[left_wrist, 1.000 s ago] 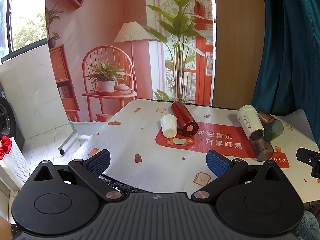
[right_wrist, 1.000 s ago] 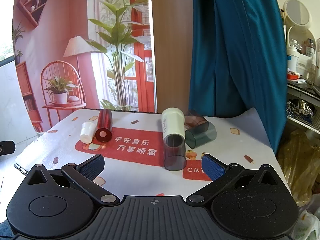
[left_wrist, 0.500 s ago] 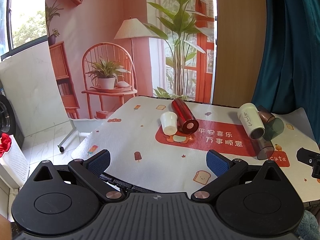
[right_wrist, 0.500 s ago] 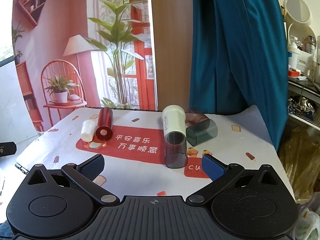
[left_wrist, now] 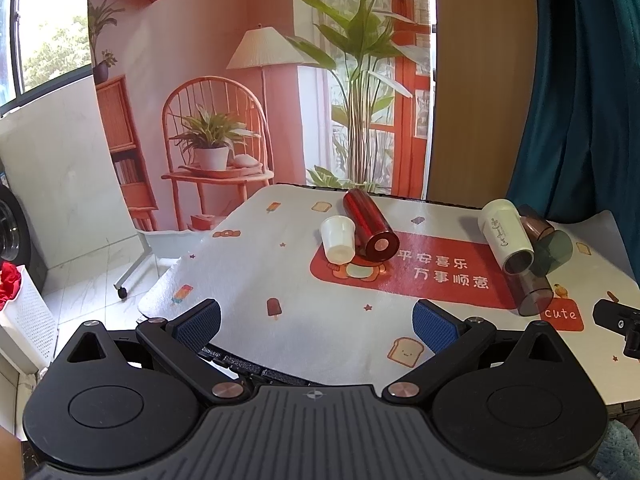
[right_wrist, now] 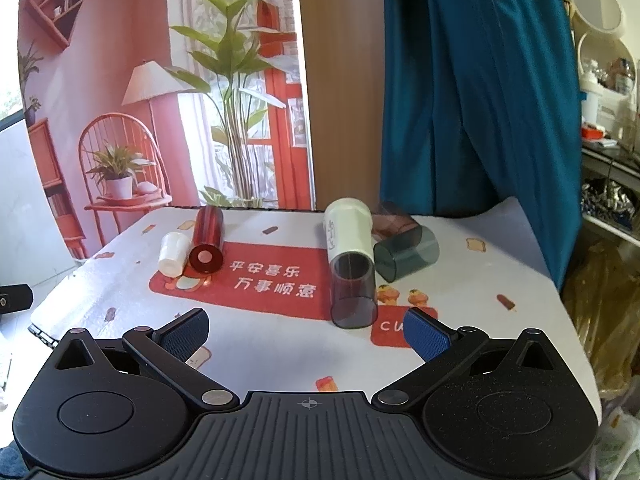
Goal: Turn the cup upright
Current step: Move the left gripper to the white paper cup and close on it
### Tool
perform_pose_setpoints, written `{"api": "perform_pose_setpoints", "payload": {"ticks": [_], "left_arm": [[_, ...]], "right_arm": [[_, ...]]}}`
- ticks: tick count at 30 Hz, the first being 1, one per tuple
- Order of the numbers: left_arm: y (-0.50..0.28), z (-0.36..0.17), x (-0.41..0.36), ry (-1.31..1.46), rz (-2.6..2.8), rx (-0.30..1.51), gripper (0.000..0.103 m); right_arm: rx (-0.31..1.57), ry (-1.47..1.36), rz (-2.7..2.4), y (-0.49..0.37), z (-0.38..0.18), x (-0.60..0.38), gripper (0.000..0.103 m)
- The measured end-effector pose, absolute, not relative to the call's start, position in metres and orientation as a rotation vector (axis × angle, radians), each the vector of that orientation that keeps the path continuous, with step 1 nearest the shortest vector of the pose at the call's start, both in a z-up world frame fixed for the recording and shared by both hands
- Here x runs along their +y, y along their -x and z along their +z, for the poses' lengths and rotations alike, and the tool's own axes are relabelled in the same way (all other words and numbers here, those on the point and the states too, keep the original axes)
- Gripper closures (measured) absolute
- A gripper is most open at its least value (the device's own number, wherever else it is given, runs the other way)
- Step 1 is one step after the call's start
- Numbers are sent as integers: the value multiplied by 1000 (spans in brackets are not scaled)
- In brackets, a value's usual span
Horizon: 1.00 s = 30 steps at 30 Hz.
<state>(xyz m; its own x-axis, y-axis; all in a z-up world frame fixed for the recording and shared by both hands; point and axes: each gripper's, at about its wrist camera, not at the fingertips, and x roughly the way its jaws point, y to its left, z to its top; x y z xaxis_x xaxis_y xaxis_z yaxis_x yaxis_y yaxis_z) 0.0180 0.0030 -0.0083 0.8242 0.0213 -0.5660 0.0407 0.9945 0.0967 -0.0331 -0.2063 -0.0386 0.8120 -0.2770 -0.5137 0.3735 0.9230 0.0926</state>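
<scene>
While both of my claws hover over the near edge of the counter (right_wrist: 520, 280), every cup on it lies on its side. My left claw (left_wrist: 316, 320) has its ribbed blue pads spread wide apart with nothing between them, and my right claw (right_wrist: 306, 330) is spread just as wide and equally empty. Toward the far left corner a small white cup (left_wrist: 338, 238), matte and tapered, lies touching a glossy red metallic cylinder (left_wrist: 370, 224) whose round end faces me. Toward the far right, a tall cream cup (right_wrist: 348, 232) with a line of script down its smooth side lies with its mouth toward me, a smoky translucent cup (right_wrist: 354, 294) lined up against that mouth. Just beside them a translucent dark green cup (right_wrist: 406, 254) lies angled, with a brownish translucent cup (left_wrist: 536, 224) behind it. A soft printed cloth (left_wrist: 248, 264) with a red panel covers the counter.
</scene>
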Motion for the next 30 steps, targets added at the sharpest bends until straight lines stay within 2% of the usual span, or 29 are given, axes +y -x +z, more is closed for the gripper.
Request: {"api": "perform_pose_setpoints", "payload": {"ticks": [11,15,26,30], "left_arm": [[-51,-18,17,-57,-28,638,0],[-82,-27,29,-23,6,653,0],[-220,-73,29,1,-12,719,2],[-277,-97,10,-38,-38,732,12]], "right_arm": [[489,-207,-328,12,-49,-216,0],[534,-210,-326,-3,-62,-221,0],[619,-207,-342,-55,-99,-237,0],[636,-219,-347,-70,-111,-247,0]]}}
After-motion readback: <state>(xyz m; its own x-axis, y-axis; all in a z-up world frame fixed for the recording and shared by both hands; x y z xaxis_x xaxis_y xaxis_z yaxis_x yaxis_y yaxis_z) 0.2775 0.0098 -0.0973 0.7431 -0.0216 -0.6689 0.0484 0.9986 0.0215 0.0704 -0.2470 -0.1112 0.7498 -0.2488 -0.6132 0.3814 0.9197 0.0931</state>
